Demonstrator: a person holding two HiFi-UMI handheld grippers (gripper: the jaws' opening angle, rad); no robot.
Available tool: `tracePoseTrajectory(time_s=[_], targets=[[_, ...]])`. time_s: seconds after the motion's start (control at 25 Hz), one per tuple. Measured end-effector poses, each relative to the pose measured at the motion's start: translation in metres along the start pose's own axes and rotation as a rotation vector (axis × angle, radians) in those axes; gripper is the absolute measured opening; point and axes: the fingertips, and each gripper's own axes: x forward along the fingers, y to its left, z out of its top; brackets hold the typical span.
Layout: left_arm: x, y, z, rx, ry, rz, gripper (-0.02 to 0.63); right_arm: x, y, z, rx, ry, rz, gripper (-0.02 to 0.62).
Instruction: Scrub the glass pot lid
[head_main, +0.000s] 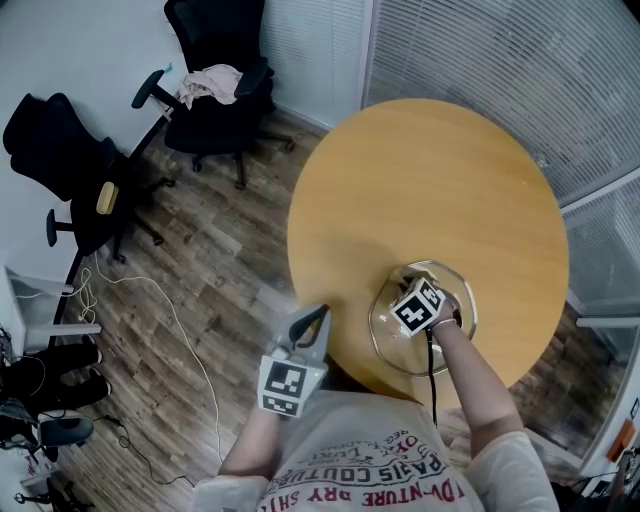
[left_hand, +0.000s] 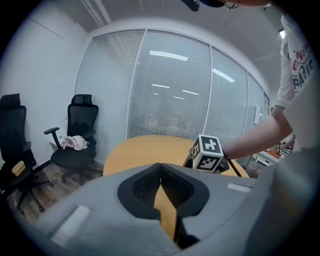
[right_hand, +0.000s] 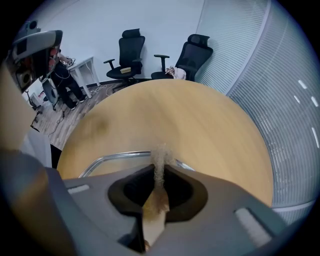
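The glass pot lid (head_main: 390, 338) lies flat toward 5 o'clock on the round wooden table (head_main: 430, 170), close to the person's edge. The right gripper (right_hand: 160, 167) is over it, jaws pressed together on a thin, fuzzy tan scrub pad (right_hand: 161, 154) whose frayed edge pokes out just above the lid's bright metal rim (right_hand: 115, 157). The left gripper (left_hand: 160, 171) hangs off the table edge at about 8 o'clock from the lid, jaws closed with nothing visibly held (the orange sliver between them looks like tabletop).

The glass is smooth and domed and the varnished wood slick, so the lid will likely skate under sideways strokes. Scrubbing should go better with short, light circles pressed downward, and the idle left gripper could steady the rim.
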Motion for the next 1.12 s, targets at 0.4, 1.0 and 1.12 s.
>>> tracePoseTrajectory(time_s=[0.4,1.0,1.12], targets=[[-0.03,-0.006,-0.012,-0.011,-0.005,0.025,0.007,-0.006,0.057,0.005,-0.18,0.009,0.061,0.058],[-0.071,-0.027,-0.034,-0.074,-0.02,0.053,0.007,-0.032,0.129,-0.03,-0.35,-0.017,0.195,0.058],[-0.077,-0.036,-0.039,-0.095,-0.017,0.055,0.008,-0.037,0.139,-0.04,-0.366,-0.027,0.226,0.058]])
